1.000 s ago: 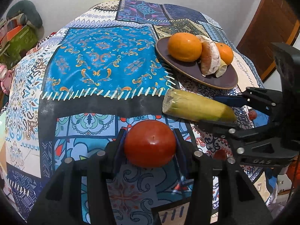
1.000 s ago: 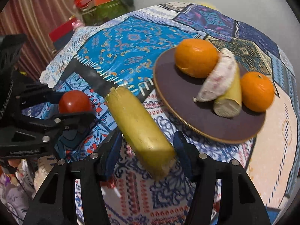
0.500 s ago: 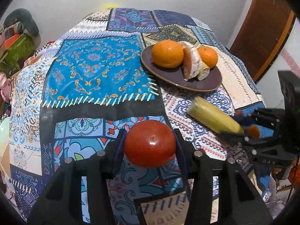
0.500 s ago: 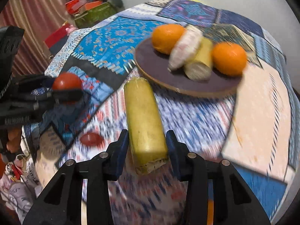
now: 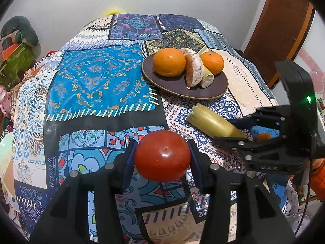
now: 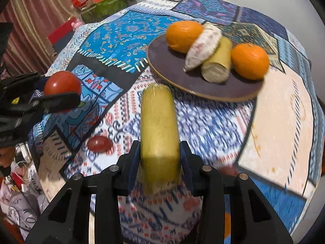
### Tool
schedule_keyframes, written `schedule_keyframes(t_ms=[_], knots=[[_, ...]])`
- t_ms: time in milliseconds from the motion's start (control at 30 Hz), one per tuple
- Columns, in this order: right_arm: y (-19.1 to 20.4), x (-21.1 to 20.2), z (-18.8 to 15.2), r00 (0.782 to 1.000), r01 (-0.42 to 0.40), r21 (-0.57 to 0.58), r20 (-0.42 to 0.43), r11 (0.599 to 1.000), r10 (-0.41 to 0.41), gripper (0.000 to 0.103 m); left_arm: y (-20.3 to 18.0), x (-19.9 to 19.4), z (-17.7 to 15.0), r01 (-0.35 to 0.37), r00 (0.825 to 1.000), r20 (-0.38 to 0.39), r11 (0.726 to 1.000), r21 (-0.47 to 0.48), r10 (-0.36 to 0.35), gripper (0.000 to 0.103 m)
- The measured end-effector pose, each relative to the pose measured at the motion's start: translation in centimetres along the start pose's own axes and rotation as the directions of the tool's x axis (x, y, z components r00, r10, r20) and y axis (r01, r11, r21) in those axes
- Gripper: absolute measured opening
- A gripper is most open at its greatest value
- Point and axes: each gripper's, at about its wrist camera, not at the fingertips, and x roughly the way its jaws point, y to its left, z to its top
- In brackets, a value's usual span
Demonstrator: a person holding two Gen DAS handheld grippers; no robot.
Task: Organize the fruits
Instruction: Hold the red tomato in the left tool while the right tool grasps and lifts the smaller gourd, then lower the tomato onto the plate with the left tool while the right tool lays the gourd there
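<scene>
My left gripper [image 5: 162, 158] is shut on a red tomato [image 5: 162, 155] and holds it above the patchwork cloth; the tomato also shows in the right wrist view [image 6: 62, 83]. My right gripper [image 6: 160, 160] is shut on a yellow-green sugarcane piece [image 6: 158, 130], which points toward the brown plate [image 6: 168, 69]; this piece also shows in the left wrist view [image 5: 213, 123]. The plate [image 5: 215, 87] holds two oranges [image 5: 169, 64], a peeled citrus segment [image 5: 194, 69] and another cane piece [image 5: 207, 79].
A small red fruit [image 6: 99, 144] lies on the cloth near the table's front edge. The round table [image 5: 91, 77] drops off on all sides. Clutter and bags [image 6: 97, 4] stand beyond the far left edge. A wooden door [image 5: 284, 20] is at the right.
My right gripper pulled back from the plate with the cane piece, turning it to point at the plate. My left gripper, still holding the tomato, drew back and rose slightly.
</scene>
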Motion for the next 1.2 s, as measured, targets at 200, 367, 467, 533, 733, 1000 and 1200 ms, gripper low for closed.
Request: schedule_keyframes(t_ms=[200,367,467,533,733,1000,1200], knots=[[0.3,1.1,2.0,1.0,-0.031,-0.003,0.001,1.0,0.031,0.04,0.3,0.5,0.1,-0.005,1.0,-0.006,1.0,-0.007,0.005,0.049],[0.0,1.5,1.9,0.999,-0.033,0.027,0.034,0.999,0.032,0.037,0.5,0.8,0.5,-0.003,1.0,-0.004,1.0,-0.013,0.003,0.049],[-0.4,0.8,1.4,0.998,-0.045,0.057,0.051,0.997,0.042,0.036,0.3,0.7,1.0,-0.004,1.0,0.004,1.0,-0.006,0.004,0.049],[-0.7,-0.2,1.2,0.996,-0.057,0.069,0.073,0.996,0.052,0.036,0.2,0.7,1.4,-0.003,1.0,0.011,1.0,-0.001,0.003,0.049],[-1.4,-4.0,1.0,0.986,-0.032,0.061,0.167,0.998,0.022,0.036,-0.6,0.2,2.9,-0.001,0.999,0.04,1.0,0.018,0.0,0.049],[-2.8,-7.4,1.7,0.964,0.005,0.088,0.264,0.996,-0.029,0.036,-1.8,0.2,4.7,0.002,0.998,0.064,0.999,0.043,-0.005,0.049],[-4.2,-8.7,2.5,0.952,0.042,0.114,0.298,0.993,-0.075,0.036,-1.9,1.0,6.6,0.024,0.998,0.064,0.999,0.035,-0.026,0.049]])
